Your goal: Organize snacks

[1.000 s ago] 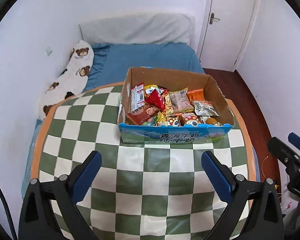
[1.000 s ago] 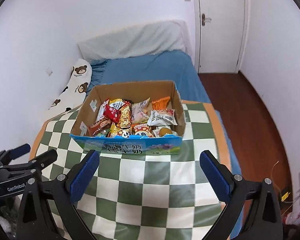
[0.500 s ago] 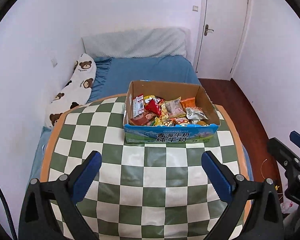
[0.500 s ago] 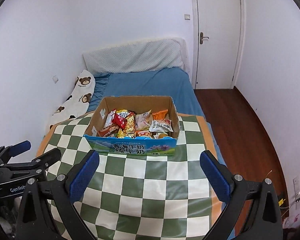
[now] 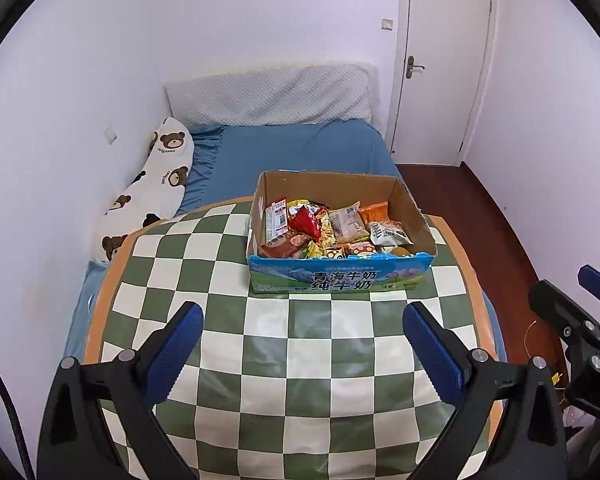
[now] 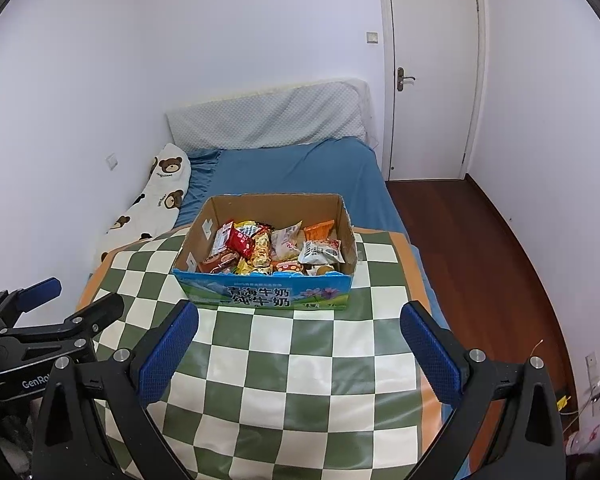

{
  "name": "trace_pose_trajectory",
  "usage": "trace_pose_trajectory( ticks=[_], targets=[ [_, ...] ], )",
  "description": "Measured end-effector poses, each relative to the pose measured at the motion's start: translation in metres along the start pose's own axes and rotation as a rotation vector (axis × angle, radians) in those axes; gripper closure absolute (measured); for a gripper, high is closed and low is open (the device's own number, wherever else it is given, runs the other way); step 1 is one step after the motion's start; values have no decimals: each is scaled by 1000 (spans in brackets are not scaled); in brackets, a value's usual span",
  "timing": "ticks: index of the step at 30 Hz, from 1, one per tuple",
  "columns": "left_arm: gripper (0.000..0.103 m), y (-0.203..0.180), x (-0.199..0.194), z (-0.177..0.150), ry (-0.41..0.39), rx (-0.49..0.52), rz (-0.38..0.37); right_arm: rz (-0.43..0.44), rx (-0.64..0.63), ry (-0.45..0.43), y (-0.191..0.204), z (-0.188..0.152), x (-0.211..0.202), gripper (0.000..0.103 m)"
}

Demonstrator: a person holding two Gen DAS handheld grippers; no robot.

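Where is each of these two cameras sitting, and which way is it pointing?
Left wrist: sits on the left gripper, looking forward over the checkered table at the snack box; its own open fingers show, with the other gripper at far right.
Right wrist: sits on the right gripper, facing the same box; its open fingers show, with the other gripper at far left.
Shared: box, table, bed, door.

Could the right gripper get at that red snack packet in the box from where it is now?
Probably yes: the right gripper is open, the box has no lid, and the red packet lies on top, with only bare checkered cloth between.
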State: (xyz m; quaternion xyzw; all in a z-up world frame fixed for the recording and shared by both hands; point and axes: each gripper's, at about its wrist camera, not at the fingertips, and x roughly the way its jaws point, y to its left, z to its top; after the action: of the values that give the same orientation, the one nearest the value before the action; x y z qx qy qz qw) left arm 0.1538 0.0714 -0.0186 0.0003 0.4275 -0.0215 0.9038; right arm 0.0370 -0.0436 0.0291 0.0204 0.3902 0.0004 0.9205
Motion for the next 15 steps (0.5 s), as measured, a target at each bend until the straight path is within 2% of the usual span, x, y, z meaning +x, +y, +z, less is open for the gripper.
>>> trace_pose_trajectory(
  ticks=[7, 15],
  targets=[
    [1, -4, 26, 13, -4, 7, 34, -9, 10, 6, -1, 7, 23, 0],
    [1, -4, 71, 33, 52, 0, 46, -37, 42, 7, -9, 29, 64, 0]
  ],
)
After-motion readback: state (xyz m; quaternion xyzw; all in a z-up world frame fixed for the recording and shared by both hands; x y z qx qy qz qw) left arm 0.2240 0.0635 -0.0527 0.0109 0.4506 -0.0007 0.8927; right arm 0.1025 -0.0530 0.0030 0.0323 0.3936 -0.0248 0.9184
